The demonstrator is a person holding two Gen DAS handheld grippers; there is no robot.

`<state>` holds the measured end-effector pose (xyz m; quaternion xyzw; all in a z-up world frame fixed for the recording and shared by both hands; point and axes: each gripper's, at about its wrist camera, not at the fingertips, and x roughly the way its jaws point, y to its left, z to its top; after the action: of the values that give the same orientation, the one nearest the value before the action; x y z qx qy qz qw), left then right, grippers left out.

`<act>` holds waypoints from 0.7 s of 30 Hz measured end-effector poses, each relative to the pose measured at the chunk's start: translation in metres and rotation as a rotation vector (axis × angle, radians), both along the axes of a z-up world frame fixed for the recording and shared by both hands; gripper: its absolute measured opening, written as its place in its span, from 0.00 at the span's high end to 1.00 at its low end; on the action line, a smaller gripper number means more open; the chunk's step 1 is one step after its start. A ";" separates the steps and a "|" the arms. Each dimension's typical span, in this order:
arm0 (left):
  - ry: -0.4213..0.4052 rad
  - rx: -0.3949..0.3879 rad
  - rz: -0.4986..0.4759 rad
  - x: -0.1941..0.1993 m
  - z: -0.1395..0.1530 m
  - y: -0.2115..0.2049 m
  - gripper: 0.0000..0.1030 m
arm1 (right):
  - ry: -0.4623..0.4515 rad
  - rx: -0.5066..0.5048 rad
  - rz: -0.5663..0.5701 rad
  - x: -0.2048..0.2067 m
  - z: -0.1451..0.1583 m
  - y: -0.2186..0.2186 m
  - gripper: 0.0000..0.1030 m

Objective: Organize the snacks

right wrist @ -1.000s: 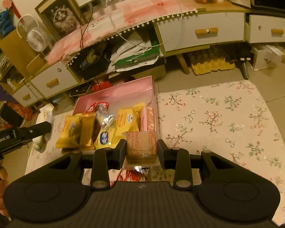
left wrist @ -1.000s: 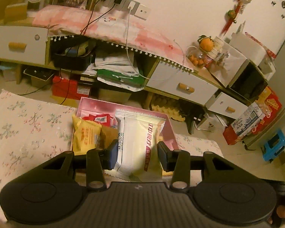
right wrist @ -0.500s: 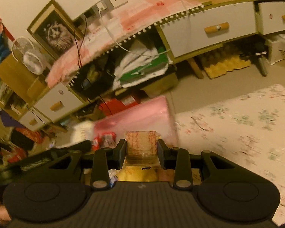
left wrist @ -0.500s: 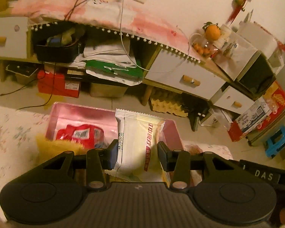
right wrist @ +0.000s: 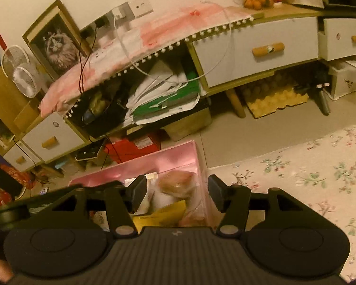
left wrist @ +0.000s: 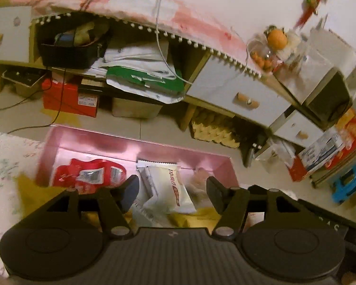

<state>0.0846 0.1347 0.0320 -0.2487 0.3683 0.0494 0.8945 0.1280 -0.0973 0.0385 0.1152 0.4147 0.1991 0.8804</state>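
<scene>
A pink box point(left wrist: 140, 147) holds the snacks. In the left wrist view my left gripper point(left wrist: 173, 193) is open just above it, and a white packet point(left wrist: 168, 187) lies loose in the box below the fingers, beside a red packet point(left wrist: 87, 174). In the right wrist view my right gripper point(right wrist: 176, 194) is open over the same pink box point(right wrist: 154, 163). A clear-wrapped brown bun point(right wrist: 176, 185) lies in the box beneath it, with a yellow packet point(right wrist: 163, 215) near the camera. The left gripper's dark body shows at the left edge.
The box sits on a floral cloth point(right wrist: 308, 173). Behind it stands a low cabinet with white drawers point(right wrist: 254, 49), stacked papers, a black bin point(left wrist: 68, 52), red boxes point(left wrist: 71, 97) and egg trays point(right wrist: 275, 99) on the floor.
Both grippers moved over the pink box and opened. The left let go of the white packet and the right let go of its clear-wrapped snack; both now lie in the box.
</scene>
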 end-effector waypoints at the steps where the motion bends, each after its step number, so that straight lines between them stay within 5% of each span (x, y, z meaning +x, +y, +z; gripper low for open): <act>1: -0.008 -0.001 0.006 -0.006 0.006 0.002 0.34 | 0.014 0.021 0.000 -0.002 0.005 -0.005 0.49; 6: -0.024 -0.016 0.040 -0.050 0.035 0.012 0.34 | 0.060 0.051 -0.004 -0.014 0.030 -0.015 0.49; 11: 0.025 0.013 0.046 -0.092 0.059 0.002 0.30 | 0.101 -0.046 0.019 -0.039 0.056 -0.007 0.48; 21: 0.122 0.034 0.054 -0.152 0.058 -0.011 0.20 | 0.173 -0.138 0.103 -0.100 0.074 0.006 0.47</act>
<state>-0.0672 0.1232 0.0899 -0.2400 0.4144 0.0951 0.8727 0.0276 -0.0909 0.1129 0.0495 0.5074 0.2041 0.8357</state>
